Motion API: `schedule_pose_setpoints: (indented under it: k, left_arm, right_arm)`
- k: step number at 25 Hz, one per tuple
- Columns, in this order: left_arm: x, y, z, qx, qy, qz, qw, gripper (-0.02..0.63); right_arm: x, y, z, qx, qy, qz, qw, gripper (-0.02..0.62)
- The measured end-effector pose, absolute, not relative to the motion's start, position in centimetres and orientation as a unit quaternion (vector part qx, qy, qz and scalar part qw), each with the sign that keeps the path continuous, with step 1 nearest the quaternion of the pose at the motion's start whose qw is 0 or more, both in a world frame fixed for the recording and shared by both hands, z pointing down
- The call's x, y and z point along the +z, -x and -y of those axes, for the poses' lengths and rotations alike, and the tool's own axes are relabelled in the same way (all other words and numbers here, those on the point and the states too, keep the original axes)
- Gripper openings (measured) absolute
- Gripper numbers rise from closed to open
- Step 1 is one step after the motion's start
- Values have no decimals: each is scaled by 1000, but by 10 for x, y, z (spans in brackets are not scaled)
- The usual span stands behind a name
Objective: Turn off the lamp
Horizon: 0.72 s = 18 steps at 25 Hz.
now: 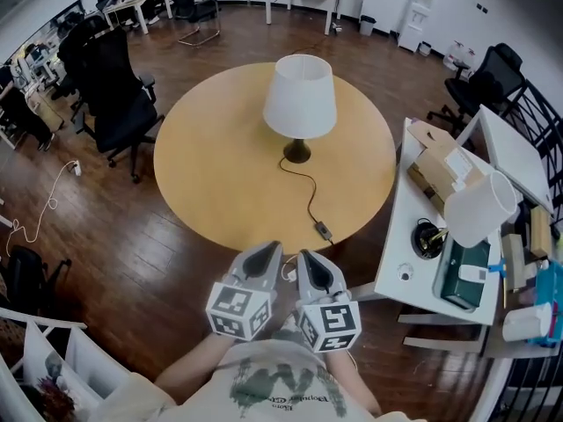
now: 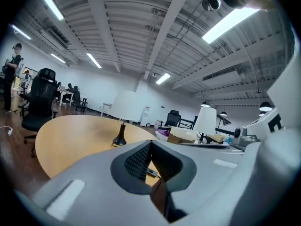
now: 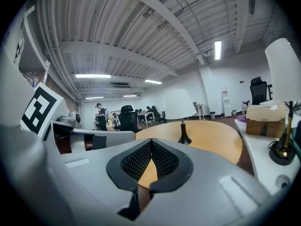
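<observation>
Lamp upright mid tabletop, cord runs to inline switch near front edge. Shade not clearly glowing; lit or not, can't tell.

L tool and R tool side by side near body, short of tabletop edge. Both fully closed, nothing gripped.

Step, prob: pre-reach or already done.

If still on: bring one tool fwd and down to switch, press w/ closed tips, don't drag cord.

Bright, even white light from ceiling strip lights washes the office, the nearest tube blown out to glare. The wood floor carries a soft sheen. Fisheye distortion bends every view; both gripper views darken to black at the corners.
</observation>
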<state>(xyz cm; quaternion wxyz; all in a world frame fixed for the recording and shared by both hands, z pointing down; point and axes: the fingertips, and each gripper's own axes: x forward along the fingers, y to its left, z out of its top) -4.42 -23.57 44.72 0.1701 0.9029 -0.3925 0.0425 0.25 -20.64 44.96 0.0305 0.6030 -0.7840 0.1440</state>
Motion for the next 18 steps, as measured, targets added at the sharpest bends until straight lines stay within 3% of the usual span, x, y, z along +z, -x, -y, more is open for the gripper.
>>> schedule_pose_setpoints:
  k: [8,18]
  left_arm:
    - [426,110,177,24,-900,399,173,0]
    - [410,136,124,5,-911,378,163,0]
  right_arm:
    - [423,53,156,117,-612,782,31,0]
    - [409,90,99,96,-624,774,43,0]
